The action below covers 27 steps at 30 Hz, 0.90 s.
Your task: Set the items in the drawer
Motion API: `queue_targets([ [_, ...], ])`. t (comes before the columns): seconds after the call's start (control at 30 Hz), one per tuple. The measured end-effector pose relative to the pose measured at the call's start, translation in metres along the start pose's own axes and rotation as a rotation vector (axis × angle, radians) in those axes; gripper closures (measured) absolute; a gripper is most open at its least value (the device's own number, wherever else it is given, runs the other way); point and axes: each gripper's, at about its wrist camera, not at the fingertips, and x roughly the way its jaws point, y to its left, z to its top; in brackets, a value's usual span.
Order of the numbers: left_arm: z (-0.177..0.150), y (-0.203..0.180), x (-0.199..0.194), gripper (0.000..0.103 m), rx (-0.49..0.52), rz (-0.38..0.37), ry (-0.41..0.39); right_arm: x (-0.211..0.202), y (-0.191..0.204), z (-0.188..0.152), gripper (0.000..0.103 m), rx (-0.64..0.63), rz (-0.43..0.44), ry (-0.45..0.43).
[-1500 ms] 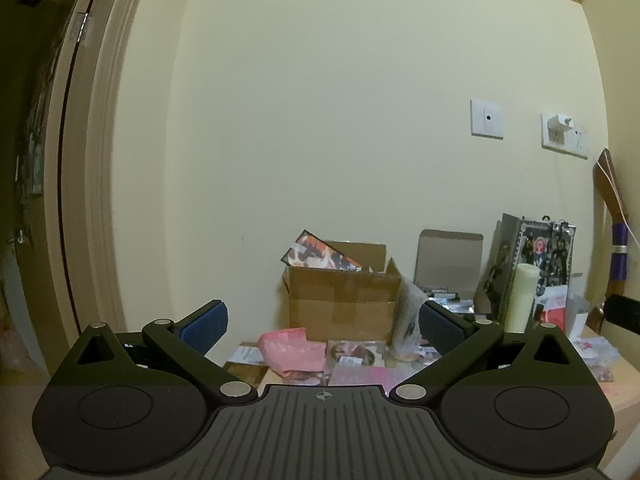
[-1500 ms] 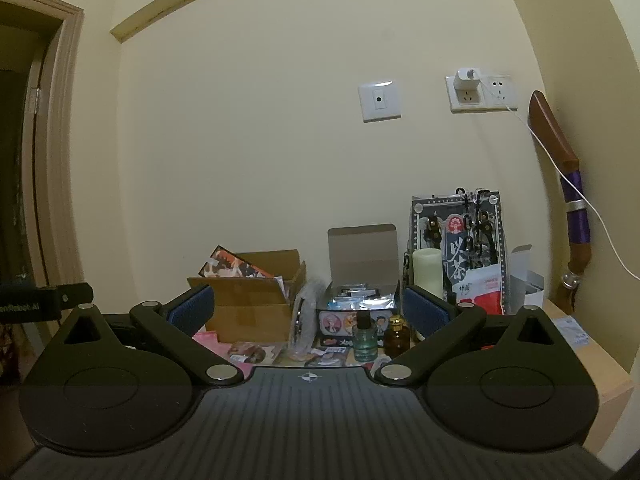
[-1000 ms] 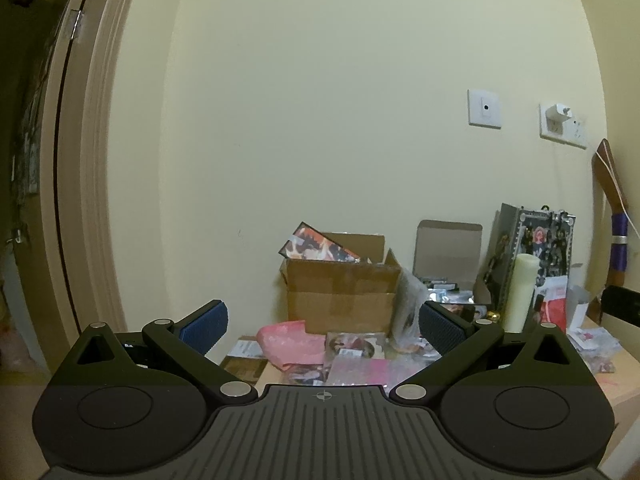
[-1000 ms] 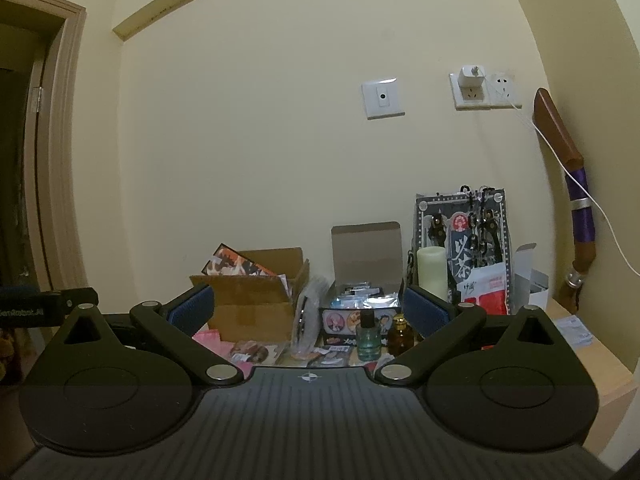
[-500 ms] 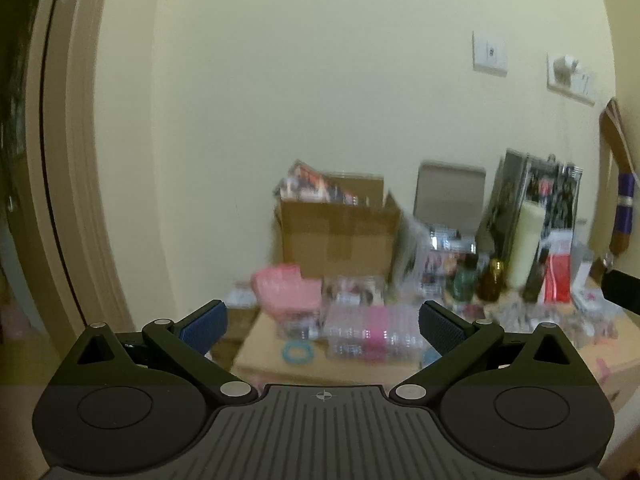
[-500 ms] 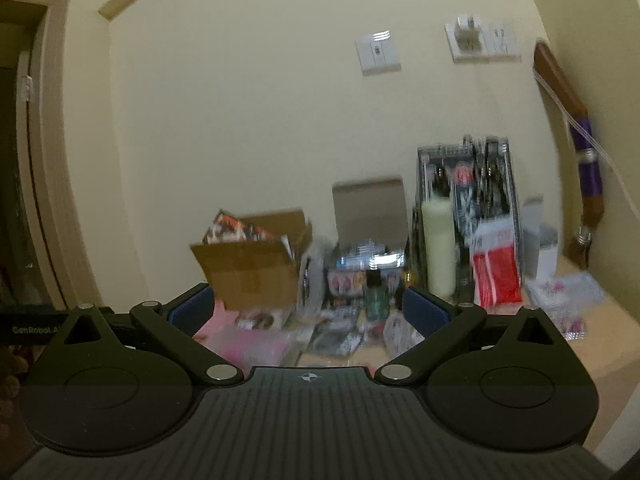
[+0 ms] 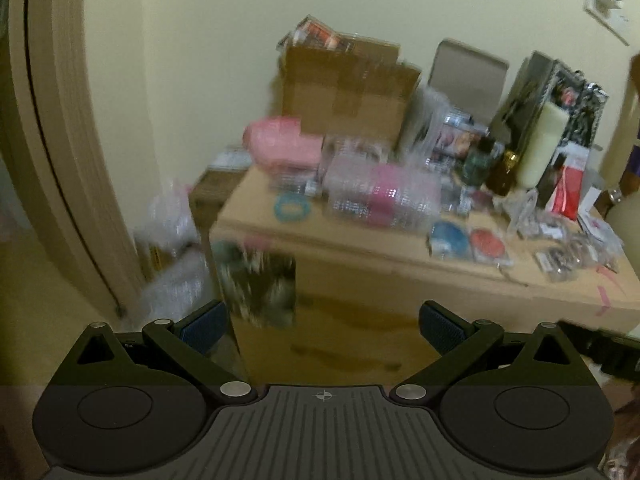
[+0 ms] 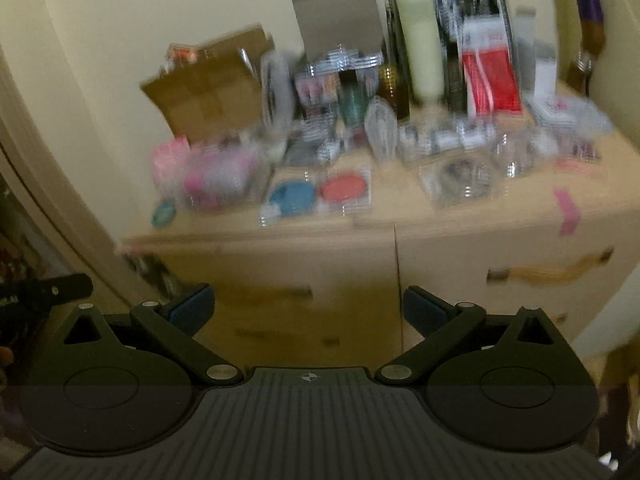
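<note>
**Both grippers empty before a crowded dresser**

A pale wooden dresser (image 8: pixel 460 236) fills the middle of both views, motion-blurred. In the right wrist view its closed drawer fronts sit in the lower centre, a left drawer (image 8: pixel 288 296) and a right drawer (image 8: pixel 532 276) split by a vertical seam, each with a wooden handle.

At the upper left of the dresser top stands an open brown cardboard box (image 7: pixel 344 92) with printed packets poking out of its top. A smaller grey box with its lid raised (image 8: pixel 340 20) stands right of it; its contents are too blurred to tell. A tall cream pillar candle (image 8: pixel 420 48) and a red packet (image 8: pixel 490 76) rise at the upper right.

Nearer the front edge lie a clear plastic case of pink pieces (image 7: pixel 384 196), a blue disc in a clear sleeve (image 8: pixel 292 196) and a red one (image 8: pixel 344 188) touching it.

The left gripper (image 7: pixel 320 326) and right gripper (image 8: pixel 306 306) both hang with fingers spread wide, holding nothing, in front of the drawer fronts.
</note>
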Motion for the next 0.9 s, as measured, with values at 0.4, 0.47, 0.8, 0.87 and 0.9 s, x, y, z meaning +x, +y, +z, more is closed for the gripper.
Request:
queue_targets([
  [0.4,-0.022,0.006,0.030,0.000,0.067,0.052,0.135,0.035,-0.018,-0.027,0.000,0.100,-0.016,0.223],
  [0.47,-0.028,0.006,0.033,0.000,0.080,0.048,0.161,0.037,-0.021,-0.030,0.000,0.107,-0.021,0.240],
  [0.8,-0.028,0.010,0.043,0.000,0.042,0.064,0.214,0.043,-0.021,-0.029,0.000,0.079,-0.036,0.260],
  [0.87,-0.028,0.009,0.043,0.000,0.048,0.062,0.213,0.043,-0.022,-0.029,0.000,0.078,-0.038,0.256],
  [0.9,-0.028,0.007,0.044,0.000,0.051,0.063,0.214,0.044,-0.022,-0.028,0.000,0.079,-0.039,0.255],
])
